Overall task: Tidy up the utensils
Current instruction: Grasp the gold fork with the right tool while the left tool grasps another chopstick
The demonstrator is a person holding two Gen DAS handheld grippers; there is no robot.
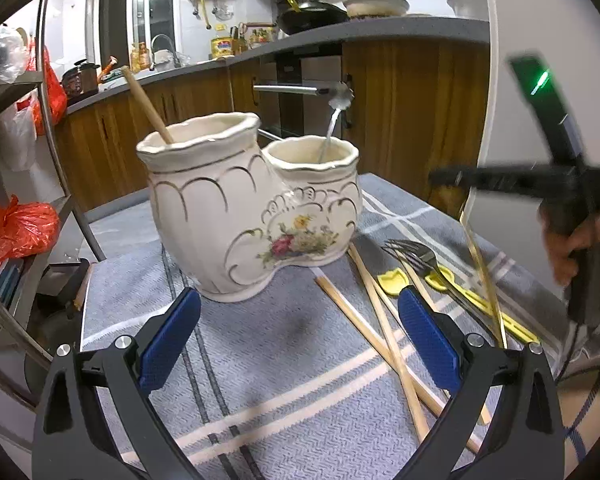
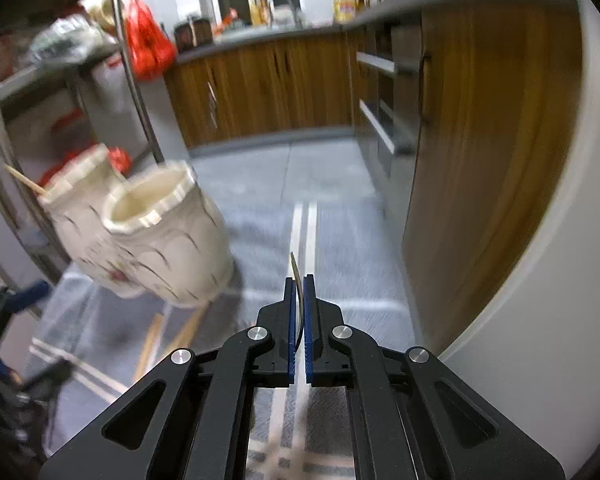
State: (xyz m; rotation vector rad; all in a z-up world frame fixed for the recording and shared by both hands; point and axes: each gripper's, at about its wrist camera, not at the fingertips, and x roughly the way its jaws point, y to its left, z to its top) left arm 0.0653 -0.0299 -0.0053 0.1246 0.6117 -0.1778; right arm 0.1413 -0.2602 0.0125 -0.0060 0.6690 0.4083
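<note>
Utensils lie scattered on the striped cloth (image 1: 260,364) right of the two-cup ceramic holder (image 1: 236,216), and the right gripper (image 2: 299,280) has its jaws clamped on a thin gold utensil (image 2: 297,276), lifting. Left gripper (image 1: 300,312) hangs wide open and empty, near the holder. Next call: swing that gold piece left and drop it into a cup.

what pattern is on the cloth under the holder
Grey-blue weave with white and dark plaid stripes on the cloth; the left wrist view shows it best.

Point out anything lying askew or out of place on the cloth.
Loose chopsticks lie crossed beside the ceramic holder, with a fork over yellow-handled utensils, none yet in the pots. Nothing looks spilled or broken.
</note>
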